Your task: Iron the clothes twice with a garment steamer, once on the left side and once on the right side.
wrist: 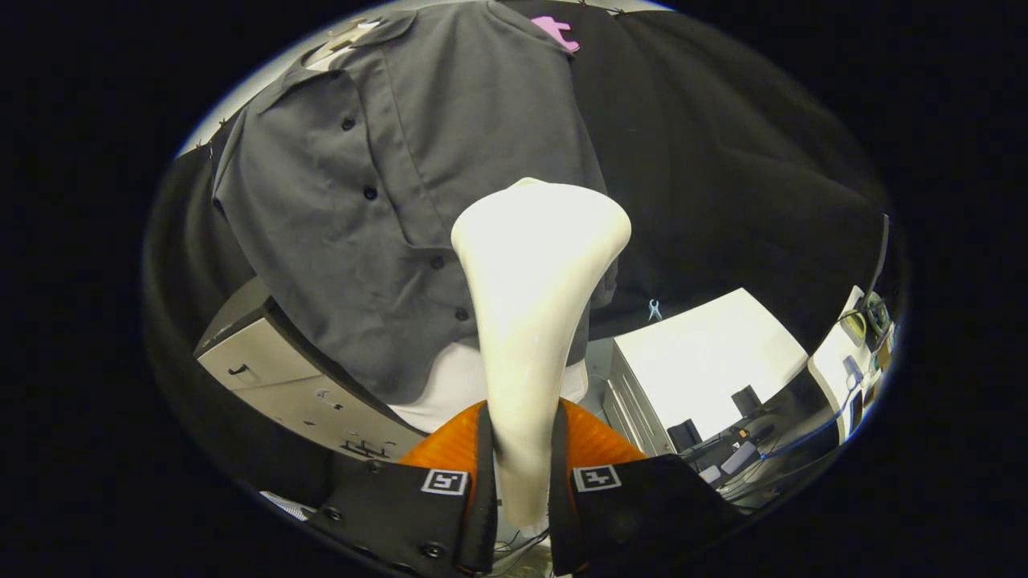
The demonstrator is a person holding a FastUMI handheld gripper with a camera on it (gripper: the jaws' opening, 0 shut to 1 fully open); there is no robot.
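Presently the tool [522,490] is clamped on the garment steamer [534,305], both fingers pressing the narrow white handle from left and right. Steamer rises from between the fingers and widens into a broad, flared head beyond them. Head sits in front of the grey shirt [385,209]; whether it touches the cloth cannot be told from this angle.

Shirt hangs on the far black wall, buttoned down the front, dark buttons [370,193] in a line, collar at the top. Steamer head overlaps the shirt's lower right part, right of the button line. A white garment or panel [450,385] shows below the shirt's hem, just left of the steamer handle.

Grey cabinet [281,369] stands at left, under the shirt's lower edge. White cabinet with a flat top surface [707,353] stands at right, well apart from the shirt. Cables and small dark boxes [747,449] lie near its front. A small blue clip [654,309] sits on the black cloth, right of the steamer head.
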